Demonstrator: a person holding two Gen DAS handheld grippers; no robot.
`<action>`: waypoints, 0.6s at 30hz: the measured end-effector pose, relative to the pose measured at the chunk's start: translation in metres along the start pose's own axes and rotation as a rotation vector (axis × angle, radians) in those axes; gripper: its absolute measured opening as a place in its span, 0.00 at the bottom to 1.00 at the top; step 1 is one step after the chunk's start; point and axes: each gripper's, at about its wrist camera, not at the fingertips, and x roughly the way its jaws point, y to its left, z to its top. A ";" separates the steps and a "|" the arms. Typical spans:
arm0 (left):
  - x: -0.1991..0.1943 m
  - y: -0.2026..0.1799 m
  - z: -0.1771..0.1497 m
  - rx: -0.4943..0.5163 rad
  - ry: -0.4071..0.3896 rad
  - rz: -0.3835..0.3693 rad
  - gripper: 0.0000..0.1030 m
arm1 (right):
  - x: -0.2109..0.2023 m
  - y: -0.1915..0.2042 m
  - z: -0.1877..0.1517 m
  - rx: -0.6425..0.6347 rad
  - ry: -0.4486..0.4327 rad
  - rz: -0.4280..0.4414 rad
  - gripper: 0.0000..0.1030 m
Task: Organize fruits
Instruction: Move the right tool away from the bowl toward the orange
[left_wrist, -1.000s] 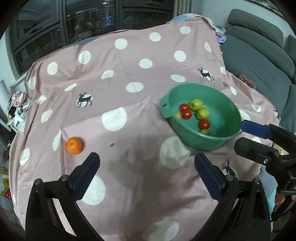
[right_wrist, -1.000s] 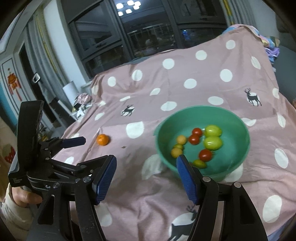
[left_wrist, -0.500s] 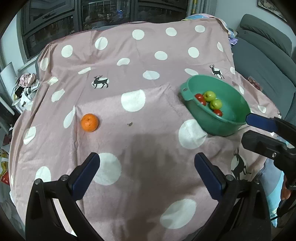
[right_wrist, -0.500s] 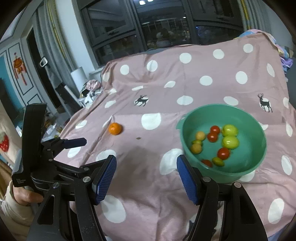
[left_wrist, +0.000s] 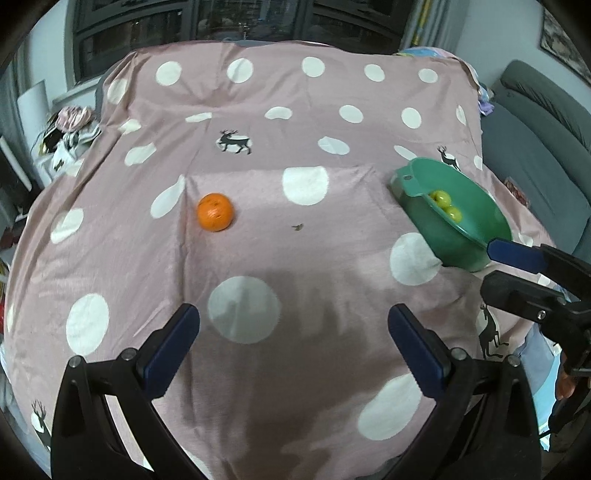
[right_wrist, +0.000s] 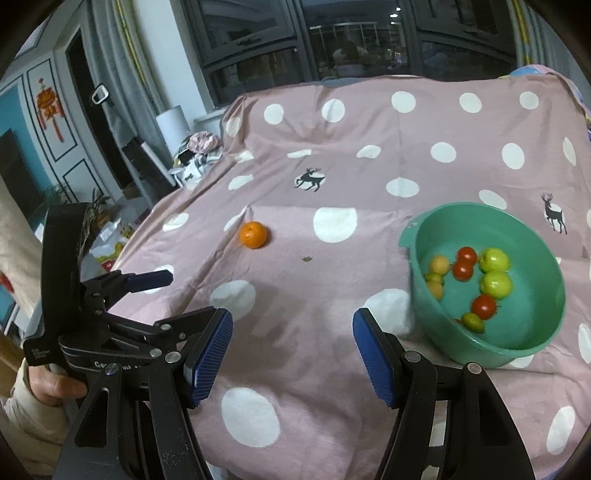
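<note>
An orange tangerine (left_wrist: 215, 211) (right_wrist: 253, 234) lies alone on the pink polka-dot cloth (left_wrist: 295, 258) (right_wrist: 332, 295), left of centre. At the right stands a green bowl (left_wrist: 476, 199) (right_wrist: 546, 258) holding several small red, green and yellow fruits. My left gripper (left_wrist: 293, 349) is open and empty, hovering over the cloth well short of the tangerine. My right gripper (right_wrist: 291, 352) is open and empty too, near the front edge, left of the bowl. The left gripper (right_wrist: 147, 279) also shows at the left of the right wrist view, in a person's hand.
A grey sofa (left_wrist: 532, 155) runs along the right of the covered table. Clutter and a white roll (right_wrist: 173, 125) sit beyond the table's left edge. Dark windows (right_wrist: 351, 48) stand behind. A small leaf scrap (left_wrist: 297, 227) lies on the cloth between tangerine and bowl.
Both grippers have shifted left over the cloth; the tangerine has come toward the centre of each view and the bowl has slid rightward. Both jaws stay open.
</note>
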 end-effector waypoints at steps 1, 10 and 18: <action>0.000 0.004 -0.001 -0.009 -0.003 -0.002 0.99 | 0.002 0.002 0.000 -0.004 0.004 0.000 0.66; -0.006 0.044 -0.012 -0.097 -0.036 -0.003 0.99 | 0.023 0.010 -0.001 -0.018 0.051 0.007 0.66; 0.006 0.053 -0.012 -0.104 -0.024 -0.014 0.99 | 0.045 0.013 0.001 -0.015 0.090 0.017 0.66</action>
